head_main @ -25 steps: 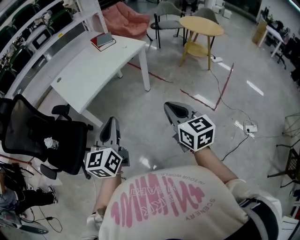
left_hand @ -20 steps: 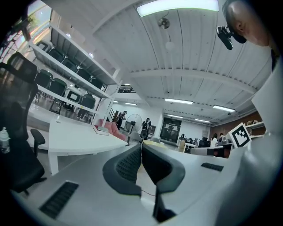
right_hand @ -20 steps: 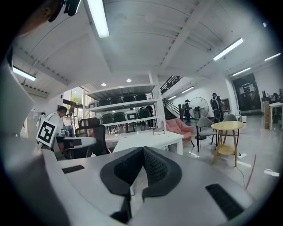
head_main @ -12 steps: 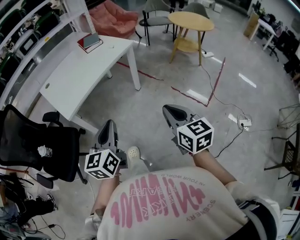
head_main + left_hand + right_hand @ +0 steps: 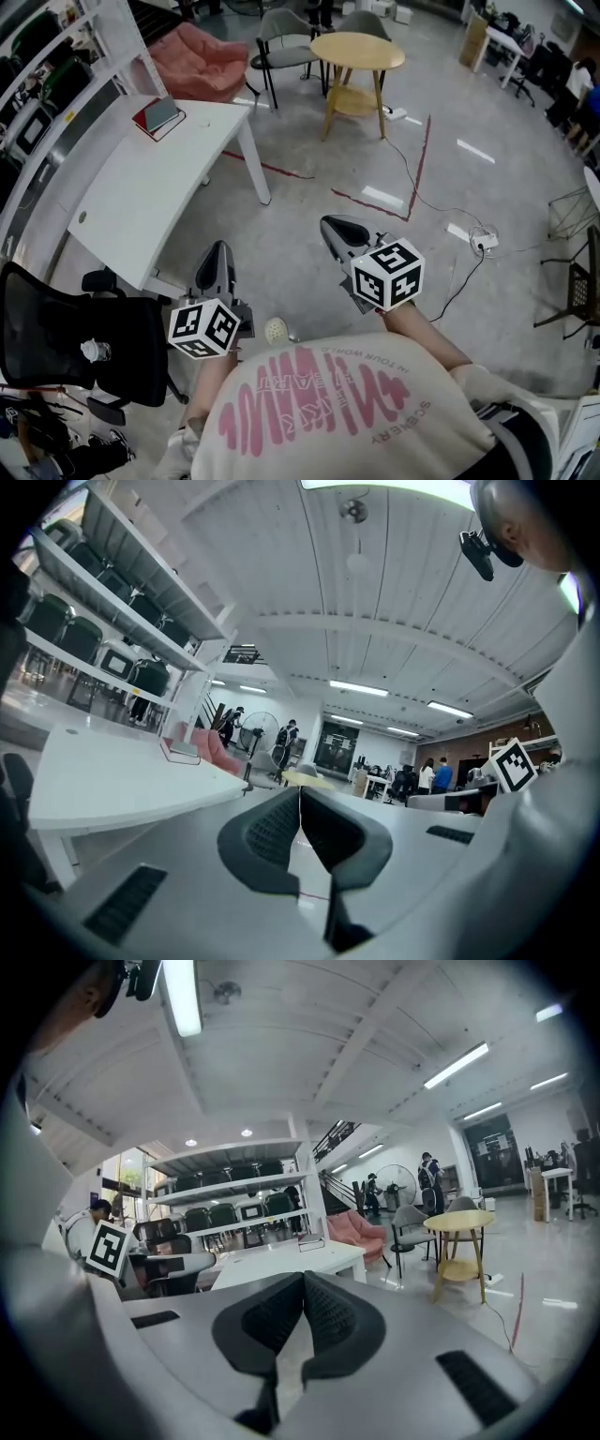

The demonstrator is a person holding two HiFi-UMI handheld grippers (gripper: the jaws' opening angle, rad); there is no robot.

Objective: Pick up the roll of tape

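- The left gripper (image 5: 217, 253) has its jaws pressed together, with nothing between them.
- The right gripper (image 5: 336, 228) is pressed together and empty too.
- No roll of tape shows in any view, so I cannot tell its direction.
- The white desk (image 5: 141, 197) lies far left, nearer the left gripper.

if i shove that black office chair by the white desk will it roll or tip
Likely to roll: the chair seems to stand on casters, on a smooth, glossy floor. Its tall back might let it tip if pushed high up; low looks safer. The crumpled white thing on its seat could slide off.
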